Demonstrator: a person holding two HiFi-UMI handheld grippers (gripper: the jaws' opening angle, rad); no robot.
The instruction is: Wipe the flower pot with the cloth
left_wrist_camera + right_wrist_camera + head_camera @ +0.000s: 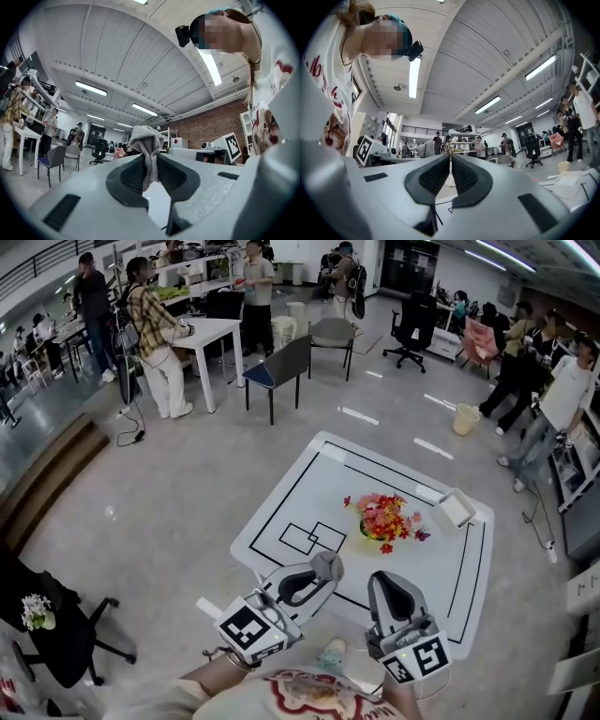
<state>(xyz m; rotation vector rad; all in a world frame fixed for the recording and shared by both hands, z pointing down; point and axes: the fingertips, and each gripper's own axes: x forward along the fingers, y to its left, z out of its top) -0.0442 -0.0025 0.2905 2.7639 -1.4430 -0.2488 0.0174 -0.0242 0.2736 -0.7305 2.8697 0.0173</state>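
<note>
Grey knit cloth point(146, 140) is pinched tight in the left gripper point(319, 576), and the right gripper point(451, 161) is closed on nothing. The flower pot point(375, 523) sits ahead on the white table point(309, 479), apart from both, so I'd say no wiping yet.

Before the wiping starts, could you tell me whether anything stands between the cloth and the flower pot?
Nothing visible does: only bare table lies between the cloth in the left hand-held gripper and the flower pot.
</note>
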